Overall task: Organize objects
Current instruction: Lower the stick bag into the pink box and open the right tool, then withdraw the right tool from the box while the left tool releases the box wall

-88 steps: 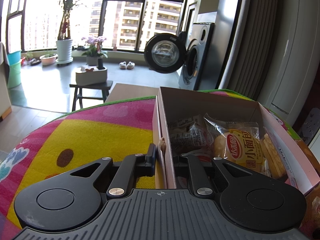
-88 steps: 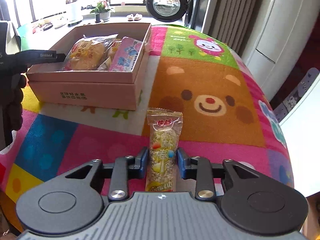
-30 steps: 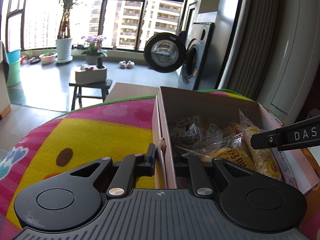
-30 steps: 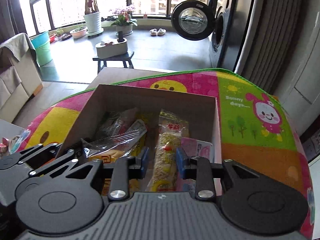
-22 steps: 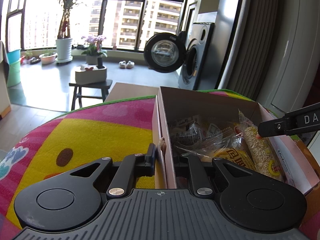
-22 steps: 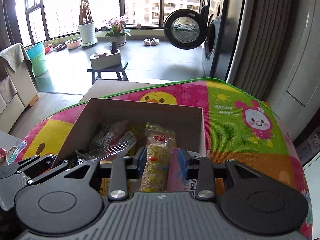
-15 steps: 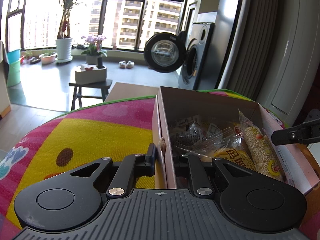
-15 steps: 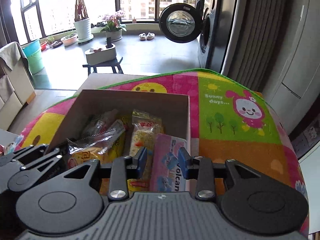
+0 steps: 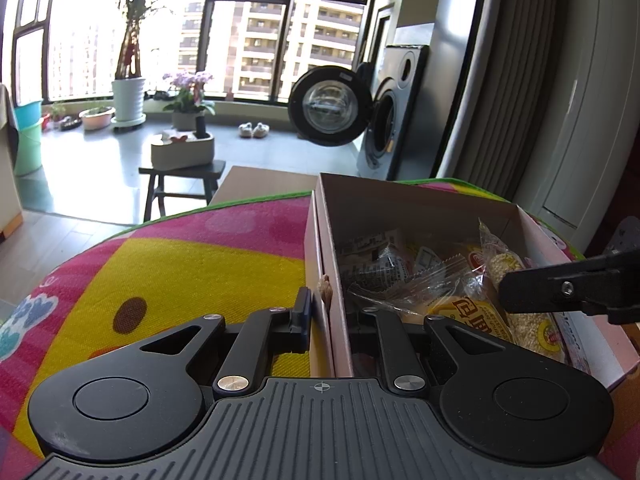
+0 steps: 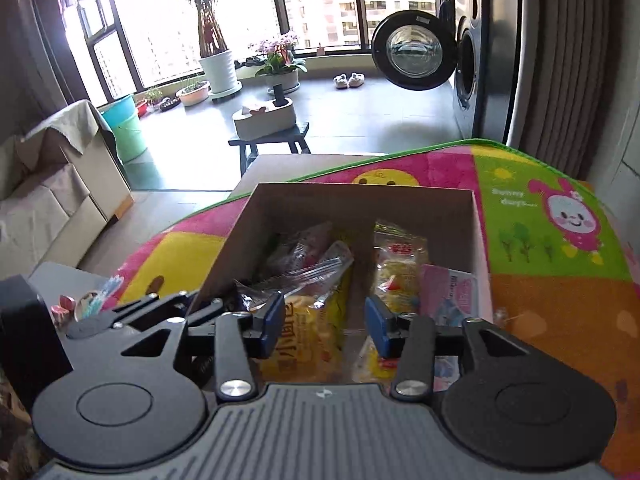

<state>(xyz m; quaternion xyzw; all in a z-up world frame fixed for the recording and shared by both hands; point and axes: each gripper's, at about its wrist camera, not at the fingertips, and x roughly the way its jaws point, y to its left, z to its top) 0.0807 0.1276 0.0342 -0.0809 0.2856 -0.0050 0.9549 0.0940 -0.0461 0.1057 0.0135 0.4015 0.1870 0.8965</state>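
colourful mat (image 10: pixel 540 240), snack bar (image 10: pixel 396 268) lengthwise in box (image 10: pixel 360 204)

The left gripper (image 9: pixel 326 316) fills the bottom of its own view with jaws drawn close together, while the right gripper (image 10: pixel 325 326) sits low centre in its view, jaws spread wide and nothing between its blue pads (image 10: pixel 274 320).

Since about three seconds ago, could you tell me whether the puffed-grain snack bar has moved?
Yes. It went from the mat in front of the box into the box, beside the pink packet. The right gripper has let the snack bar go.
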